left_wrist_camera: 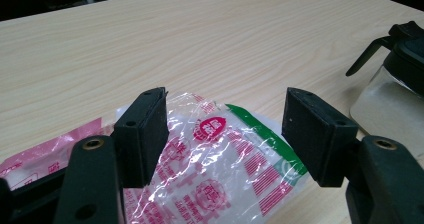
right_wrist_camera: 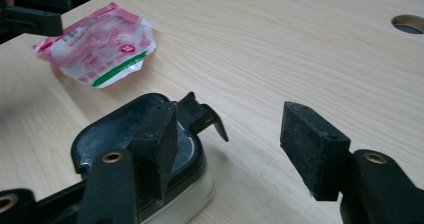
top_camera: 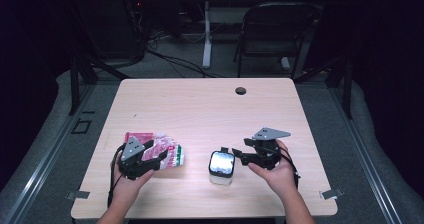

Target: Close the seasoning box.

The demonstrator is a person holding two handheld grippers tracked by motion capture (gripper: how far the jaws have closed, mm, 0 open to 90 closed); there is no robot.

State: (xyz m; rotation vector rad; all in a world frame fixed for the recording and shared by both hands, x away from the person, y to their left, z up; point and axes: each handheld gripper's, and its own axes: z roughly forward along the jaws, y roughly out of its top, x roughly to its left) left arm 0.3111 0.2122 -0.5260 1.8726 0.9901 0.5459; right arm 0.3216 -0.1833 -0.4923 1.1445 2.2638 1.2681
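Biggest risk imo: that crinkly clear packet [left_wrist_camera: 220, 159] with red print and a green stripe could slide out of a pinch. It lies flat on the worktop [top_camera: 200, 104], left of the black-lidded container [top_camera: 221, 166]. Left gripper [left_wrist_camera: 225, 134] hangs wide apart over the packet; right gripper [right_wrist_camera: 230, 149] gapes beside the container.

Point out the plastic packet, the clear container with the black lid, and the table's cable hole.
plastic packet [left_wrist_camera: 220, 154]: left gripper view, its printed clear film.
clear container [top_camera: 221, 164]: high view, centre of its lid.
cable hole [top_camera: 241, 90]: high view, its dark opening.
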